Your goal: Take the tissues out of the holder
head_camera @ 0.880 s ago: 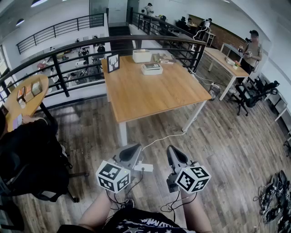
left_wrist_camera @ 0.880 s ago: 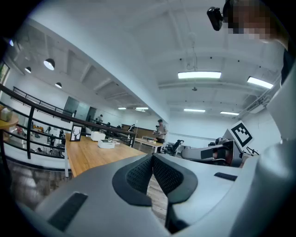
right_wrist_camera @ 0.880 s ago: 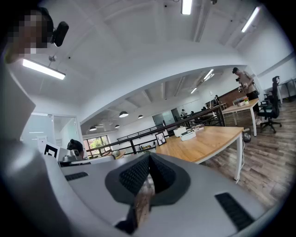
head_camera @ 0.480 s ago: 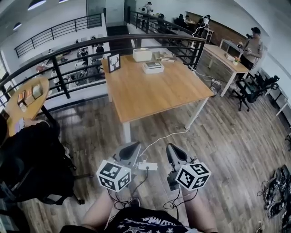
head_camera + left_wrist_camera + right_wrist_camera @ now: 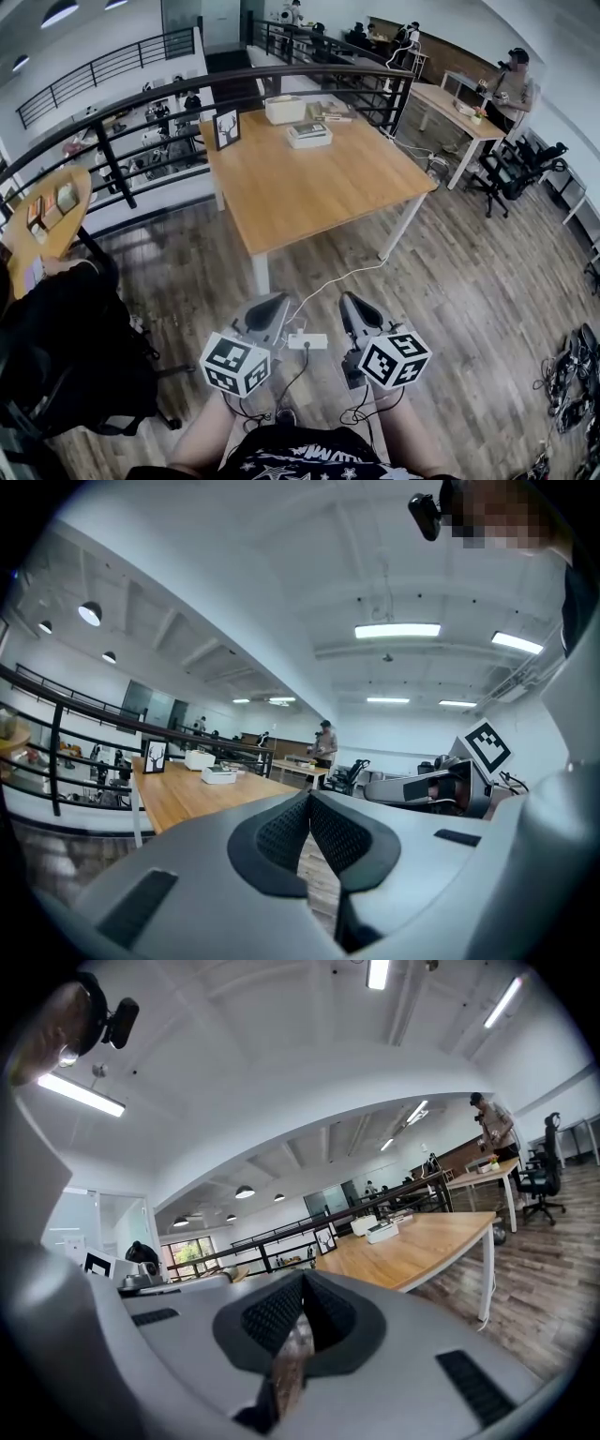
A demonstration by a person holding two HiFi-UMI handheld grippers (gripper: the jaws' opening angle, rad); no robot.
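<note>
The left tool (image 5: 275,305) and right tool (image 5: 353,305) are clenched shut, empty, in front of the bench (image 5: 309,192). The white tissue holder (image 5: 284,110) sits at the bench's far end.

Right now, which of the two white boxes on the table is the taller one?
The plain white box at the table's far edge; the flat box nearer us, dark on top, is lower.

White holder (image 5: 284,110) sitting upright near far edge of wooden table (image 5: 309,192); tissues too small to discern.
</note>
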